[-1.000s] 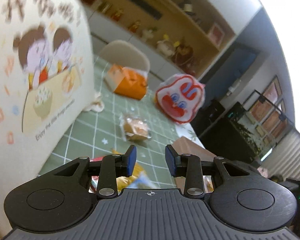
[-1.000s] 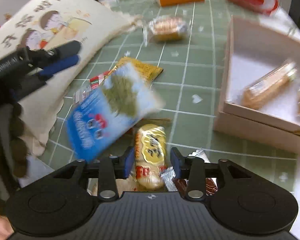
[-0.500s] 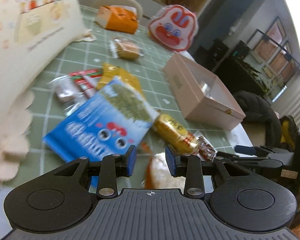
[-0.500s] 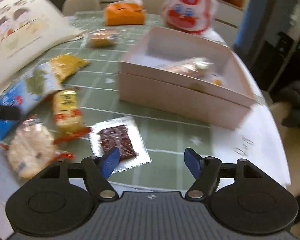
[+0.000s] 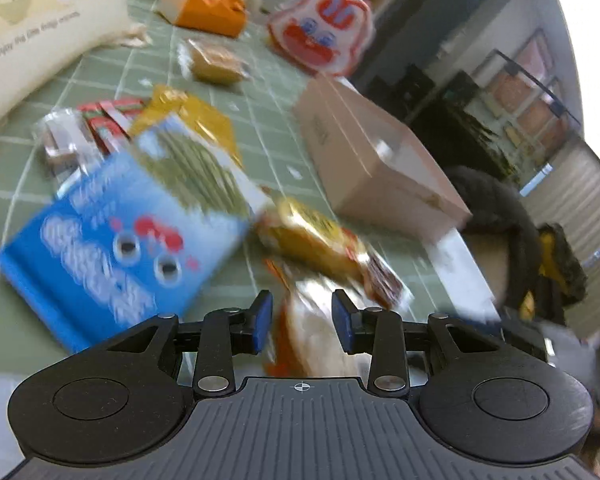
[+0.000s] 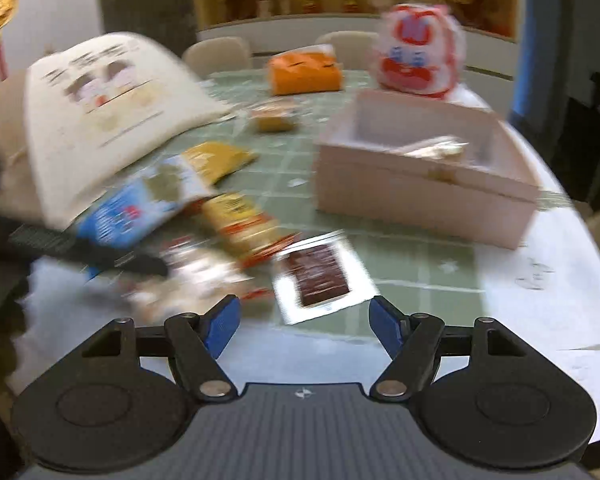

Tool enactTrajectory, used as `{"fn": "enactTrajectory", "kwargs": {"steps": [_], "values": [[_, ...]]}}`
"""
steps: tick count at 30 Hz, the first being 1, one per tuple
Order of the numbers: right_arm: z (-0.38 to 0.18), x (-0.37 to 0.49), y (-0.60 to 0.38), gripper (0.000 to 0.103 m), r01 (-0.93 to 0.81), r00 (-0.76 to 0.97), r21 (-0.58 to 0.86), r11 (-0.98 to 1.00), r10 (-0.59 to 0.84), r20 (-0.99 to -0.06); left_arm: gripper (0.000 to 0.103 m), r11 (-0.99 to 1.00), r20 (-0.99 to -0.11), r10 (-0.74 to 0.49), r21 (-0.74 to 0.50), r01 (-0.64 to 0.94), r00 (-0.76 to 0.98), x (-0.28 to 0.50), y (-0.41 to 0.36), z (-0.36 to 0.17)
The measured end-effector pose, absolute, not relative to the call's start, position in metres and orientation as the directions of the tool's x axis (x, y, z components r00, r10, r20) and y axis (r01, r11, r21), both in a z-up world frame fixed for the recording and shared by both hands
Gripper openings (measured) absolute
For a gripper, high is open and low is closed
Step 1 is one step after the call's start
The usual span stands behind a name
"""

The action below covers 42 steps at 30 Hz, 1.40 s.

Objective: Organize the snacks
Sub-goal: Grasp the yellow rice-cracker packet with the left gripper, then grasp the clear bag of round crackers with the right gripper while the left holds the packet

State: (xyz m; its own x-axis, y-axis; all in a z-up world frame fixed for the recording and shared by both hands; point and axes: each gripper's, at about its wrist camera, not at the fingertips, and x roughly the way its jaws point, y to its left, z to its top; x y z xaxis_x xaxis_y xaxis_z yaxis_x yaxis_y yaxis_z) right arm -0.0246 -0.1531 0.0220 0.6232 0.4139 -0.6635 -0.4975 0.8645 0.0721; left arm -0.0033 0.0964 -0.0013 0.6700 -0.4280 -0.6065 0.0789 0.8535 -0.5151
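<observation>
My left gripper (image 5: 302,322) hovers low over a round white-and-orange cracker packet (image 5: 316,332), which shows between its blue pads without touching them; its jaws are opening slightly. A blue snack bag (image 5: 116,240) lies to its left, a yellow-and-red bar (image 5: 312,236) just ahead. My right gripper (image 6: 304,326) stands wide open and holds nothing, just short of a brown biscuit in a clear wrapper (image 6: 318,274). The pink box (image 6: 420,196) sits open on the right with a few wrapped snacks inside. The left gripper's black fingers (image 6: 88,250) reach in from the left over the cracker packet (image 6: 188,280).
A cream printed bag (image 6: 108,112) lies at the left. A yellow packet (image 6: 216,158), a small cake packet (image 6: 274,118), an orange box (image 6: 304,74) and a red-and-white rabbit bag (image 6: 416,56) sit farther back on the green gridded tablecloth (image 6: 420,264). Chairs stand behind.
My right gripper opened wide and pulled back from the yellow bar toward the table's near edge. My left gripper tipped down and closed in on the snack pile, now over the cracker packet.
</observation>
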Motion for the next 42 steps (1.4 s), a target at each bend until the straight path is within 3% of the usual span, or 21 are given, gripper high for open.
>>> {"fn": "enactTrajectory", "kwargs": {"steps": [6, 12, 20, 25, 28, 31, 37, 40, 42], "values": [[0.013, -0.036, -0.143, 0.072, -0.538, 0.611, 0.044, 0.842, 0.425, -0.668, 0.037, 0.841, -0.608, -0.408, -0.541, 0.02, 0.681, 0.024, 0.097, 0.012], [0.017, -0.035, -0.16, 0.072, -0.482, 0.65, 0.065, 0.874, 0.406, -0.642, 0.037, 0.893, -0.576, -0.332, -0.447, 0.053, 0.747, 0.053, 0.091, 0.029], [0.016, -0.037, -0.161, 0.075, -0.476, 0.622, 0.165, 0.864, 0.463, -0.631, 0.037, 0.908, -0.66, -0.393, -0.387, 0.159, 0.641, 0.084, 0.069, 0.012], [0.011, -0.058, -0.132, 0.081, -0.546, 0.659, 0.014, 0.838, 0.439, -0.611, 0.037, 0.888, -0.678, -0.456, -0.395, 0.237, 0.577, 0.047, 0.071, 0.012], [0.01, -0.067, -0.125, 0.088, -0.554, 0.701, -0.071, 0.829, 0.42, -0.576, 0.037, 0.897, -0.691, -0.441, -0.37, 0.244, 0.573, 0.024, 0.078, 0.014], [0.01, -0.071, -0.128, 0.088, -0.563, 0.721, -0.13, 0.816, 0.407, -0.561, 0.037, 0.908, -0.697, -0.419, -0.343, 0.243, 0.582, 0.01, 0.084, 0.02], [0.009, -0.065, -0.161, 0.091, -0.397, 0.831, -0.283, 0.873, 0.21, -0.516, 0.037, 0.91, -0.699, -0.404, -0.241, 0.337, 0.59, -0.006, 0.069, 0.028], [0.013, -0.057, -0.179, 0.091, -0.31, 0.844, -0.281, 0.908, 0.127, -0.522, 0.037, 0.906, -0.698, -0.408, -0.231, 0.354, 0.589, -0.009, 0.059, 0.028], [0.017, -0.058, -0.189, 0.091, -0.33, 0.816, -0.2, 0.922, 0.172, -0.552, 0.037, 0.896, -0.686, -0.431, -0.249, 0.368, 0.586, -0.011, 0.054, 0.029]]}}
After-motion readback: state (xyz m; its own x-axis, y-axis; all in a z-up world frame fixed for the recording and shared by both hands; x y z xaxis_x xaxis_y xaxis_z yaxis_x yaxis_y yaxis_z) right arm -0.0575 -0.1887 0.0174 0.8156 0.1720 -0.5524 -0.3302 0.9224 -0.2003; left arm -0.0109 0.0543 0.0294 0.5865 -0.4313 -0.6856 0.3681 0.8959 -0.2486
